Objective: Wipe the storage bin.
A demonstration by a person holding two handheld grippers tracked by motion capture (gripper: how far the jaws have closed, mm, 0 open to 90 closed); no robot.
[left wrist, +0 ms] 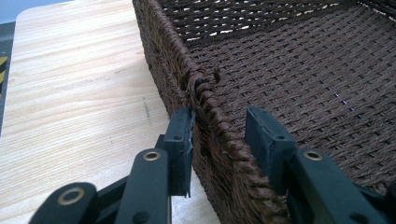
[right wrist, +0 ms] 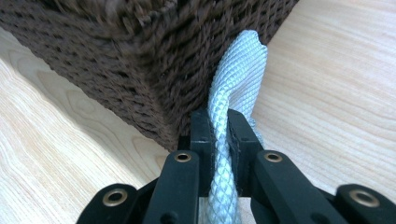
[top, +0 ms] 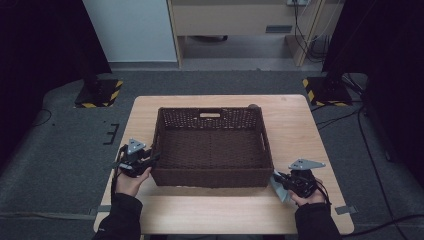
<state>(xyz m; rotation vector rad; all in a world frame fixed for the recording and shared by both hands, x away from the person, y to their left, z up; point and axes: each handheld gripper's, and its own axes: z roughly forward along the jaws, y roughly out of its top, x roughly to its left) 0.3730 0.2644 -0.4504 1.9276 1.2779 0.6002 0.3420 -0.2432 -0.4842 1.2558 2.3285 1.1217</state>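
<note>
at centre frame an empty woven basket (top: 212,150) sits on the table (top: 295,125). the left gripper (left wrist: 219,133) straddles its rim, jaws slack and not pressing. the right gripper (right wrist: 219,133), lower right, pinches a pale cloth (right wrist: 238,70) beside the basket's corner; the cloth likely has yet to go inside.

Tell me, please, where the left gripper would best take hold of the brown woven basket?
Grip the basket by its braided top rim at the near left corner, coming down from above. The wall there stands upright and thin, and the left gripper already straddles it, one jaw outside, one inside, not yet pressing.
</note>
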